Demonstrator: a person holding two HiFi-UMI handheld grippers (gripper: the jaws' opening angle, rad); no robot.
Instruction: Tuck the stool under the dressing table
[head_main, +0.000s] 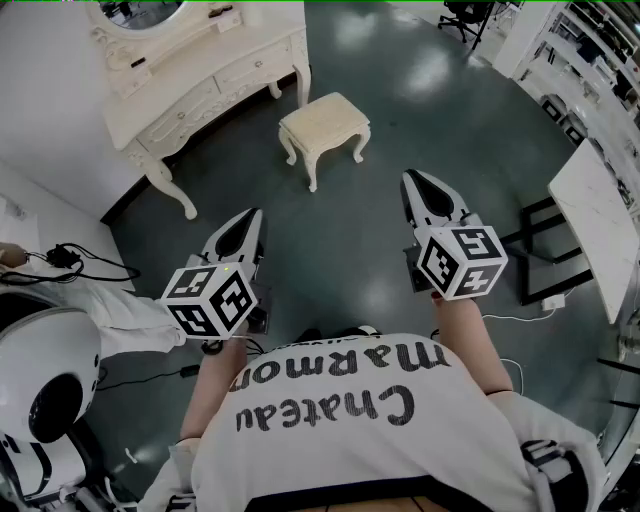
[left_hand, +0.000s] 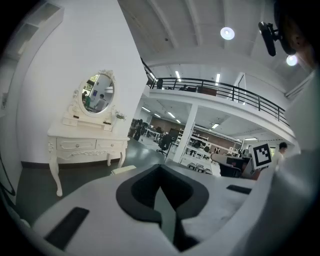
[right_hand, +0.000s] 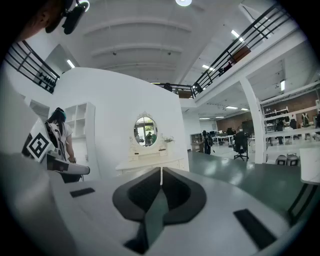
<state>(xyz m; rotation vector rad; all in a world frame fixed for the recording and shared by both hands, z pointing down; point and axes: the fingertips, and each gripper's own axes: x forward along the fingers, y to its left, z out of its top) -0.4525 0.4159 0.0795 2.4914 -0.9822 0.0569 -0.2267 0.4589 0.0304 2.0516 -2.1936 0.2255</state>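
Observation:
A cream stool (head_main: 323, 129) with curved legs stands on the dark floor, a short way out from the cream dressing table (head_main: 200, 85) at the upper left. The table carries an oval mirror (left_hand: 97, 93); the table (right_hand: 150, 162) also shows in the right gripper view. Only a sliver of the stool top (left_hand: 123, 170) peeks over the left gripper's body. My left gripper (head_main: 246, 221) is shut and empty, held level well short of the stool. My right gripper (head_main: 421, 181) is also shut and empty, to the right of the stool. Neither touches the stool.
A white marble-topped table (head_main: 592, 222) on a black frame stands at the right. A white rounded machine (head_main: 45, 385) and cables (head_main: 75, 262) lie at the lower left by the wall. Shelving (head_main: 580, 60) lines the far right, and an office chair (head_main: 468, 17) stands far back.

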